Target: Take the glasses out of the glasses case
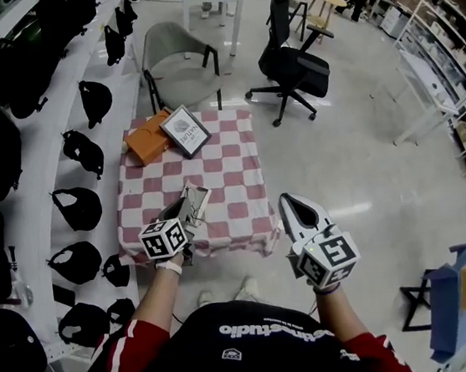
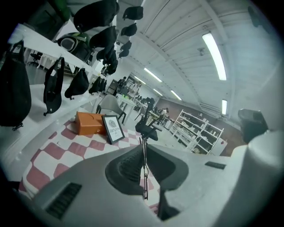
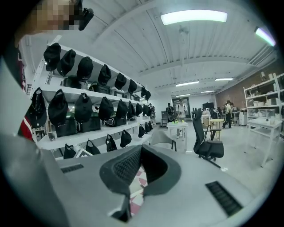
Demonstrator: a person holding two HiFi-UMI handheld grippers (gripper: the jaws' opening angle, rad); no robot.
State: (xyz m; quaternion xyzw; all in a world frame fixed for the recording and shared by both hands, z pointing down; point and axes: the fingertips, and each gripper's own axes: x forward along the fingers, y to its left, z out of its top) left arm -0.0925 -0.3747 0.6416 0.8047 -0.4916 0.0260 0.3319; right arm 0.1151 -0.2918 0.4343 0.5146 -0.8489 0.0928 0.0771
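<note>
**Far left:** shelf wall of dark caps, not part of the job.

**Table** (image 1: 237, 151): red-white check cloth, ahead of and below me. An orange box (image 1: 147, 139) and a framed card (image 1: 185, 130) sit just beside each other at the far end.

**L tongs** (image 1: 191, 203) (image 2: 144, 150): over the near part of the cloth. Jaws pressed nearly together, pinching a thin dark wire-like strip (image 2: 144, 177). Judged: this is the glasses edge-on, but frame or arm I can't tell. Its long axis runs along the jaw seam, upright in the left gripper view. So the glasses are in the L tongs, clear of the cloth and not in any case.

**Case:** none I can name for sure. The orange box may be it, unconfirmed.

**R tongs** (image 1: 290, 201) (image 3: 140, 149): right of the table's near corner, over the floor, well apart from the L tongs. Tips pressed together, nothing between; only cloth shows through the gap behind the pads.

**Key relation:** the glasses lie left of the R tongs and the L hand has them.
- Judged: removal looks done or nearly so.
- Next move is a set-down on bare cloth, or a handover. For a handover the R tongs must spread first.
- Risk: the pinch is thin, so the strip could swivel.

**Views:**
- Only the left gripper view shows the strip; it's too small to make out in the head view.
- Only the head view shows the spacing of the two tongs.
- The right gripper view shows neither the glasses nor the L tongs.
</note>
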